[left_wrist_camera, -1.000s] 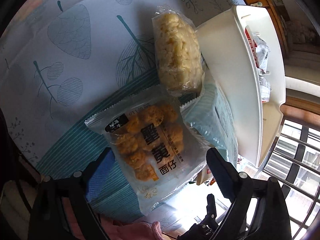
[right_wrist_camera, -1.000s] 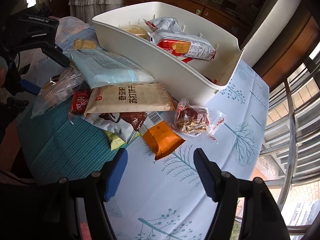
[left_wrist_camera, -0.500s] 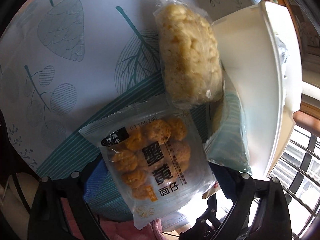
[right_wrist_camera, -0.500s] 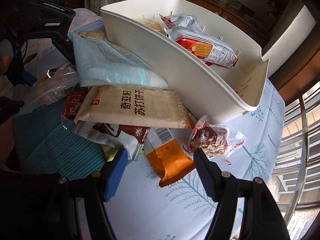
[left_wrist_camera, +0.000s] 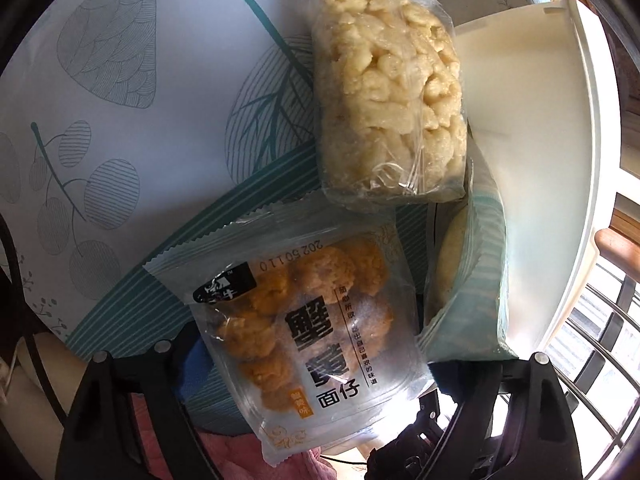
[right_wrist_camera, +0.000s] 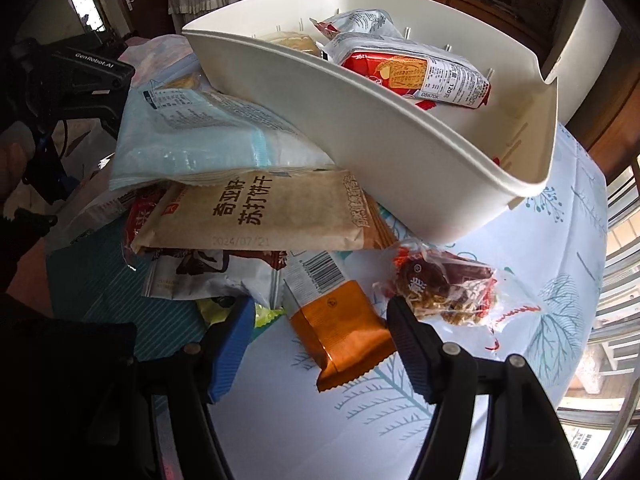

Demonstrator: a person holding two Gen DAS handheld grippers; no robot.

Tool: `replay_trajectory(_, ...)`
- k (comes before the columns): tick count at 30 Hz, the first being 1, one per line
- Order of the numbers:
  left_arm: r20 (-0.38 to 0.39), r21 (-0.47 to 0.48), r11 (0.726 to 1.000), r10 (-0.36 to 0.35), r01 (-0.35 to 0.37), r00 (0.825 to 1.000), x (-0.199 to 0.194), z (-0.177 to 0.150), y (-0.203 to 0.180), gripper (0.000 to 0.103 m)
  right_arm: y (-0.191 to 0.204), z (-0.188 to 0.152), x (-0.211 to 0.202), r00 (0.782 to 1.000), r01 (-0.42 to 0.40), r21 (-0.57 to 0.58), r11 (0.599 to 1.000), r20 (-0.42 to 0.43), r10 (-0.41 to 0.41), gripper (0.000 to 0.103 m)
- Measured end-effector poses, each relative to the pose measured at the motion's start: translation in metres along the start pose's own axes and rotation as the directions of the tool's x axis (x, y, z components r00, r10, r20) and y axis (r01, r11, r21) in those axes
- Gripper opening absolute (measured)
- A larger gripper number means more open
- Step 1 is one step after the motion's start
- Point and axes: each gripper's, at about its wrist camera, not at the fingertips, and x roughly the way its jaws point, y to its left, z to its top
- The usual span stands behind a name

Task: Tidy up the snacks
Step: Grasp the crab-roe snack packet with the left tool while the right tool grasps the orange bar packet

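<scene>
1. A clear packet of orange crab-roe noodle snacks [left_wrist_camera: 304, 332] lies on the tablecloth [left_wrist_camera: 160, 92] in the left wrist view, straddling the space between the left gripper's [left_wrist_camera: 320, 372] two fingers.
2. The left gripper's jaws stand spread wide on either side of that packet, and the packet covers the fingertips, so contact cannot be judged.
3. Just beyond it lies a clear bag of pale puffed rice cake [left_wrist_camera: 390, 92], its far side resting against the white bin [left_wrist_camera: 532, 128].
4. A pale blue packet [left_wrist_camera: 480, 280] leans against the bin's outer wall, right of the noodle snacks.
5. In the right wrist view, the white bin [right_wrist_camera: 400, 152] sits on the table and holds a red and white biscuit packet [right_wrist_camera: 420, 76] with other wrapped snacks behind it.
6. In front of the bin, loose snacks are piled: the pale blue packet [right_wrist_camera: 200, 136] on top, a tan soda cracker pack [right_wrist_camera: 260, 216] beneath it, and a white and brown bag [right_wrist_camera: 208, 272] lower still.
7. An orange packet [right_wrist_camera: 344, 332] lies between the right gripper's [right_wrist_camera: 320, 320] fingers, which are parted and grasp nothing.
8. A clear red-printed snack bag [right_wrist_camera: 444, 288] lies just beside the orange packet, near the right finger.
</scene>
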Motion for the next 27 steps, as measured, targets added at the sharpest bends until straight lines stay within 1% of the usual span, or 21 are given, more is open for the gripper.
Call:
replay_trajectory(1, 0.001, 0.001, 1.000, 0.000, 0.000, 1.000, 0.002, -0.003, 0.010, 0.086, 0.000, 0.000, 0.000, 1.000, -0.003, -0.005, 1.000, 0.004, 0.003, 0.069)
replay_trajectory(2, 0.002, 0.002, 1.000, -0.001, 0.001, 1.000, 0.001, -0.004, 0.010, 0.086, 0.000, 0.000, 0.000, 1.000, -0.006, -0.010, 1.000, 0.008, 0.007, 0.068)
replay_trajectory(5, 0.005, 0.003, 1.000, -0.001, 0.001, 1.000, 0.000, -0.002, 0.013, 0.085, -0.001, -0.003, -0.002, 0.999, -0.037, -0.010, 0.999, 0.014, 0.037, 0.059)
replay_trajectory(6, 0.006, 0.004, 1.000, 0.002, -0.002, 1.000, -0.001, -0.003, 0.015, 0.085, -0.002, -0.004, -0.001, 0.999, -0.034, -0.012, 0.999, 0.008, 0.034, 0.049)
replay_trajectory(7, 0.005, 0.004, 1.000, 0.009, -0.009, 1.000, -0.003, -0.007, 0.018, 0.084, -0.002, -0.005, 0.000, 1.000, -0.018, -0.020, 1.000, -0.001, 0.018, 0.043)
replay_trajectory(14, -0.013, 0.003, 1.000, 0.031, -0.031, 0.999, 0.002, -0.018, 0.020, 0.083, 0.001, -0.009, -0.002, 1.000, -0.013, -0.022, 1.000, -0.007, 0.012, 0.041)
replay_trajectory(22, -0.040, 0.005, 0.999, 0.051, -0.051, 0.998, 0.008, -0.032, 0.024, 0.082, 0.011, -0.016, -0.006, 0.999, 0.011, 0.014, 1.000, -0.051, -0.010, 0.035)
replay_trajectory(27, -0.022, 0.035, 0.999, 0.035, -0.034, 0.999, 0.000, -0.043, 0.023, 0.082, 0.023, -0.036, -0.018, 0.997, 0.029, 0.044, 0.999, -0.066, -0.026, 0.034)
